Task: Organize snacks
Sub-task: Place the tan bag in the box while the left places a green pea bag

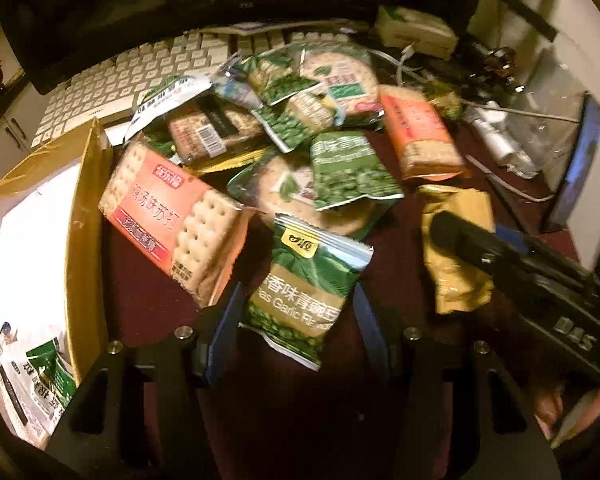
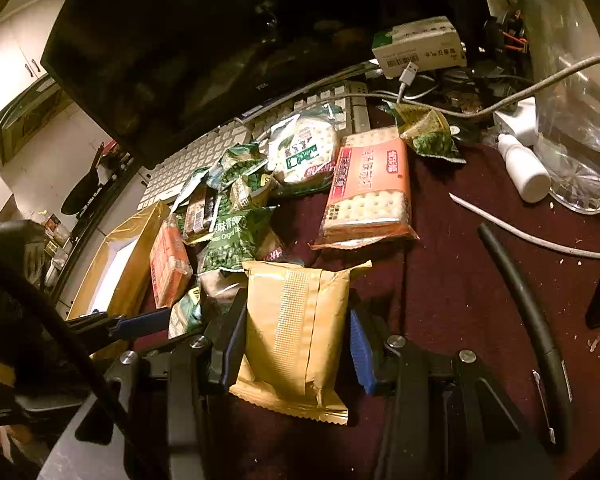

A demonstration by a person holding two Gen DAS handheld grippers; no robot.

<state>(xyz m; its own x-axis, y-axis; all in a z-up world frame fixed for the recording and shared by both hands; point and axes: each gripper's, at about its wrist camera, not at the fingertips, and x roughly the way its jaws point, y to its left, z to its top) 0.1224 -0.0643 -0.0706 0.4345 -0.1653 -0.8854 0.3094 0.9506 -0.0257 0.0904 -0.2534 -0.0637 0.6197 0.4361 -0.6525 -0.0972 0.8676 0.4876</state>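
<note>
A green garlic-pea packet (image 1: pixel 304 300) lies flat on the dark red cloth between the fingers of my left gripper (image 1: pixel 298 292). The blue pads stand close beside its edges without squeezing it. My right gripper (image 2: pixel 298 300) is shut on a gold packet (image 2: pixel 296 320), which rests on the cloth. From the left wrist view, the same gold packet (image 1: pixel 456 248) shows under the right gripper's black finger (image 1: pixel 480 244). Behind lies a pile of snacks: an orange soda-cracker pack (image 1: pixel 172 224), more green pea packets (image 1: pixel 348 176) and round cracker packs (image 2: pixel 304 152).
A gold box (image 1: pixel 88 220) with a white inside stands at the left and holds a few packets (image 1: pixel 40 368). A white keyboard (image 1: pixel 140 76) and a dark monitor (image 2: pixel 220 40) are behind the pile. At the right are a white bottle (image 2: pixel 524 168), a clear container (image 2: pixel 576 140), cables and a black hose (image 2: pixel 528 312).
</note>
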